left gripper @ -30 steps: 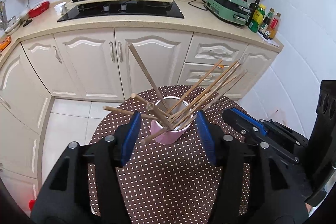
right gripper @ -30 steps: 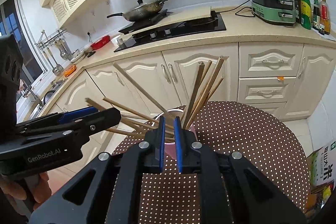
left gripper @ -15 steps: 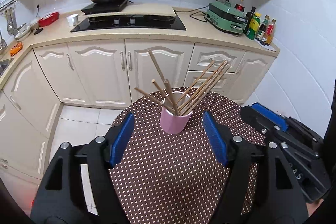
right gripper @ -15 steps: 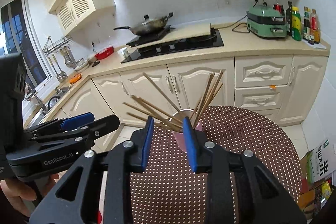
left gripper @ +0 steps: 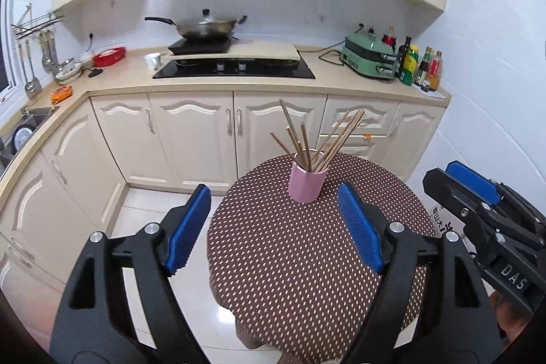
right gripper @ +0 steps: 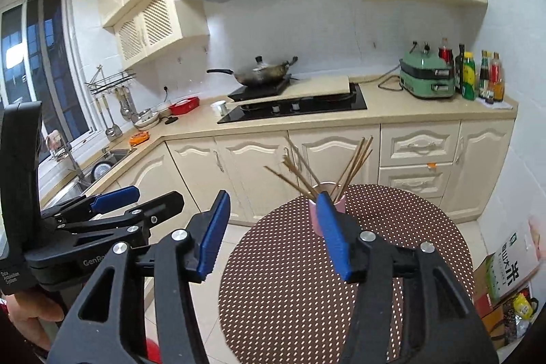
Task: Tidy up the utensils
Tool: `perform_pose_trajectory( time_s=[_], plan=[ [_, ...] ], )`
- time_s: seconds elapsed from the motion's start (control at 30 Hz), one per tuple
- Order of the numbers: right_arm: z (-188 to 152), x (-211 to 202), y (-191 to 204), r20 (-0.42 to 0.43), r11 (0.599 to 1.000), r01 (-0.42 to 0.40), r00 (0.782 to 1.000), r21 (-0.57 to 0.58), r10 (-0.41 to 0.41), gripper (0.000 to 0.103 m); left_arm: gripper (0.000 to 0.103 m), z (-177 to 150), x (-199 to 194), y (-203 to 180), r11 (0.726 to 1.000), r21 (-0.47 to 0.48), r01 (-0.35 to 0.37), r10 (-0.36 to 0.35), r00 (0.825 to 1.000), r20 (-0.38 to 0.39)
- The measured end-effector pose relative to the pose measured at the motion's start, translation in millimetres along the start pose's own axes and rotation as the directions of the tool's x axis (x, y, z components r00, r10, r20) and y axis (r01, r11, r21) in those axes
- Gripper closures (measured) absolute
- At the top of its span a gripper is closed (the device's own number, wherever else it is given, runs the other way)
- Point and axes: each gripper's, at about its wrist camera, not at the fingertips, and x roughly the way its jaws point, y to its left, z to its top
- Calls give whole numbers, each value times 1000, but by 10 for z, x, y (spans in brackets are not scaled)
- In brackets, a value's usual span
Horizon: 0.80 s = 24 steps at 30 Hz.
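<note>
On the left, the left hand-held gripper (left gripper: 273,224) hangs over the near edge of the round polka-dot desk (left gripper: 307,278), its blue pads (left gripper: 187,229) well apart and the jaws opening, nothing between them. Centre of the scene, the pink cup (left gripper: 306,185) stands upright toward the far side of the desk, and the chopsticks (left gripper: 319,139) are all in it, one cluster leaning left, another fanning right. Over on the right, the right hand-held gripper (right gripper: 273,237) is also apart with its jaws opening and empty; in its own view the right pad (right gripper: 332,237) overlaps the cup, but the left wrist view shows this hand-held gripper well off to the cup's right, touching nothing. No loose sticks show on the cloth, so the loading step looks done and the task reads as near its end. If anything is left, it's tidying: close gently on the splayed bundle and draw the sticks together without tipping that light cup.
</note>
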Motion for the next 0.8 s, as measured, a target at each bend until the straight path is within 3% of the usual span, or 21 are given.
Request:
perform_pose_trajectory(
  time_s=[0.43, 0.8],
  plan=[
    [-140, -839, 709, 83, 998, -9, 996, -67, 15, 33, 23, -338, -1213, 342, 997, -39, -60, 65, 991, 115],
    [-157, -1203, 1104, 120, 990, -17, 992, -140, 34, 26, 20, -471, -1847, 456, 991, -40, -125, 130, 973, 192]
  ],
)
